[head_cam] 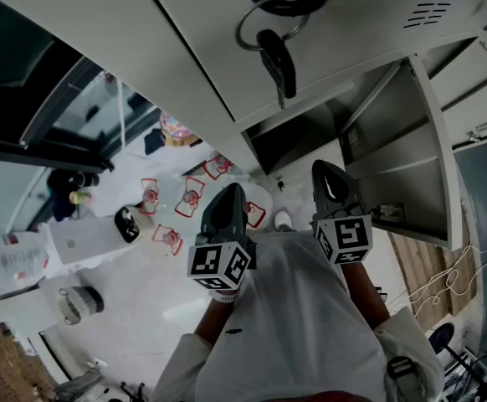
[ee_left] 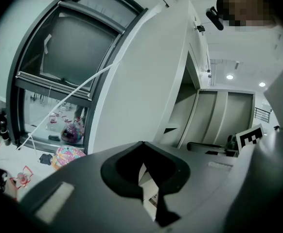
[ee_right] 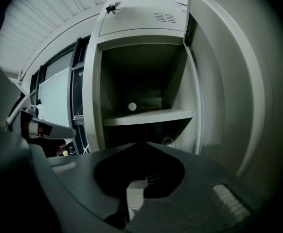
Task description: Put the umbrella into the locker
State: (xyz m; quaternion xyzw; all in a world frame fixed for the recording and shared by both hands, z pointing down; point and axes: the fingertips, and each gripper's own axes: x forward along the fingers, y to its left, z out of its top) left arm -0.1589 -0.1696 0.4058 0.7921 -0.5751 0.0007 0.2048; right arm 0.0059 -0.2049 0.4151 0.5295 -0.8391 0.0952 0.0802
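The grey metal locker (ee_right: pixel 141 81) stands open in front of me, its shelf (ee_right: pixel 149 115) dark behind. A small white round thing (ee_right: pixel 132 106) and a yellowish strip lie on that shelf; I cannot tell if they belong to the umbrella. No umbrella shows plainly in any view. The locker door (head_cam: pixel 218 40) swings out over the head view with keys (head_cam: pixel 277 57) hanging from its lock. My left gripper (head_cam: pixel 229 189) (ee_left: pixel 141 143) is shut and empty, held before the door. Beside it my right gripper (head_cam: pixel 327 167) (ee_right: pixel 144 143) faces the open compartment (head_cam: pixel 386 141), shut with nothing in it.
A dark-framed window (ee_left: pixel 68 67) is left of the locker. Behind it lies a colourful round thing (ee_left: pixel 66 157). Small red-and-white stands (head_cam: pixel 185 199) dot the pale floor. White cables (head_cam: pixel 444 283) trail at the lower right. A person's white sleeves (head_cam: pixel 294 325) fill the bottom.
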